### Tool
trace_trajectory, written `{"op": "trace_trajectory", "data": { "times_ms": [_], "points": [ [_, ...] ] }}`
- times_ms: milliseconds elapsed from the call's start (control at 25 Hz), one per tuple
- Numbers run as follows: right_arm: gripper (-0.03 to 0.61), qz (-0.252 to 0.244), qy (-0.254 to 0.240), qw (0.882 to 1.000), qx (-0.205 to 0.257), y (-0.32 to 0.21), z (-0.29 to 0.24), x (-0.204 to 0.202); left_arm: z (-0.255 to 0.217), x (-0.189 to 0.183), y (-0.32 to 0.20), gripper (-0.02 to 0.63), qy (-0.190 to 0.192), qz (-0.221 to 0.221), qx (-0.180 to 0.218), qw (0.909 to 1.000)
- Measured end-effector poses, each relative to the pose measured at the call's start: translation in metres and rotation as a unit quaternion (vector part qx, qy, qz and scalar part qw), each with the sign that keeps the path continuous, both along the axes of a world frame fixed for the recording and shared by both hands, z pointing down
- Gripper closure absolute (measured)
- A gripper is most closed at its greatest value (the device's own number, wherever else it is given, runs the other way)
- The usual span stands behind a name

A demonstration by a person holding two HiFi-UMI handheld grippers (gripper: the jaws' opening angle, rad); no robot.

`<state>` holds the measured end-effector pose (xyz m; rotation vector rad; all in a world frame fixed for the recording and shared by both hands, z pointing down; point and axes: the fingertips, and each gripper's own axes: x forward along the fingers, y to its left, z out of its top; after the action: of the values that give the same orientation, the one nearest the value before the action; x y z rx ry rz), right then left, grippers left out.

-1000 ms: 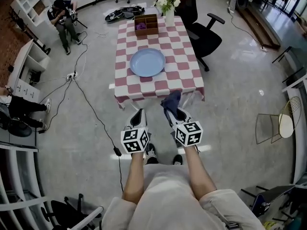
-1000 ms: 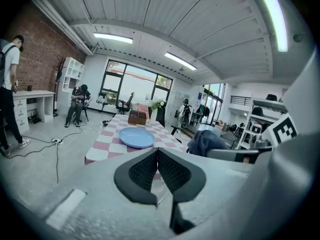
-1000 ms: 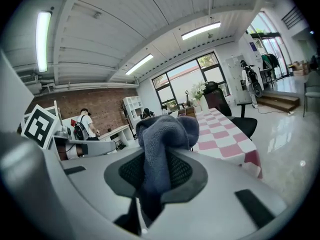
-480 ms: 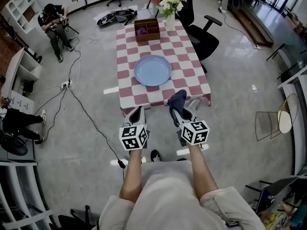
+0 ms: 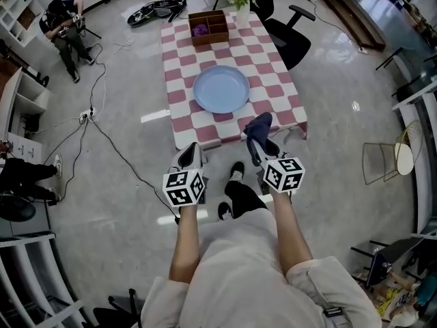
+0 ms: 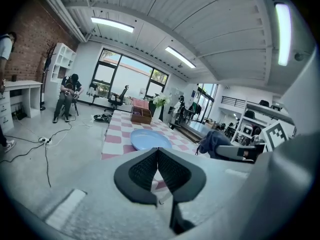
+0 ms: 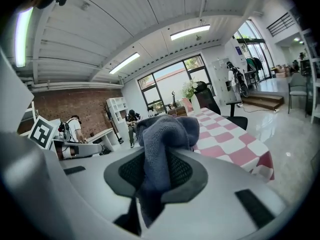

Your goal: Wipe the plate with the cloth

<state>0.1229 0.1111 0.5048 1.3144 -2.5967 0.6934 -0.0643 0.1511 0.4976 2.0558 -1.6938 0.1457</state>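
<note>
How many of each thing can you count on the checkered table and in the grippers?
Blue plate: 1
Wooden box: 1
Purple thing in the box: 1
Vase of flowers: 1
Cloth, in the right gripper: 1
Total: 5

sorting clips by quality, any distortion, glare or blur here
Head view: fisheye curves the room edges; glare spot on the floor right of the table. Left gripper view: heavy fisheye, dark corners, blown-out lamp. Right gripper view: same, cloth close and soft.
</note>
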Motion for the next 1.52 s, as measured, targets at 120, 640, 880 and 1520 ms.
{"op": "trace_trajectory", "data": {
  "times_ms": [120,640,880,1520],
  "points": [
    [0.489,-0.007,0.005,1.000,-0.003,-0.014,0.005,-0.011,0.004,-0.007,-0.012,0.603,0.002,-0.001,-0.001,1.0000],
    [0.489,-0.040,0.027,0.999,0.002,-0.112,0.010,-0.062,0.014,-0.049,-0.106,0.603,0.005,-0.007,-0.019,0.9998],
    [0.488,-0.039,0.029,0.999,-0.010,-0.157,0.012,-0.073,0.020,-0.057,-0.152,0.603,0.003,0.005,-0.037,0.9993],
    [0.488,-0.111,0.101,0.988,-0.049,-0.235,0.057,-0.126,0.091,-0.073,-0.240,0.603,0.042,0.041,-0.149,0.9871]
  ]
}}
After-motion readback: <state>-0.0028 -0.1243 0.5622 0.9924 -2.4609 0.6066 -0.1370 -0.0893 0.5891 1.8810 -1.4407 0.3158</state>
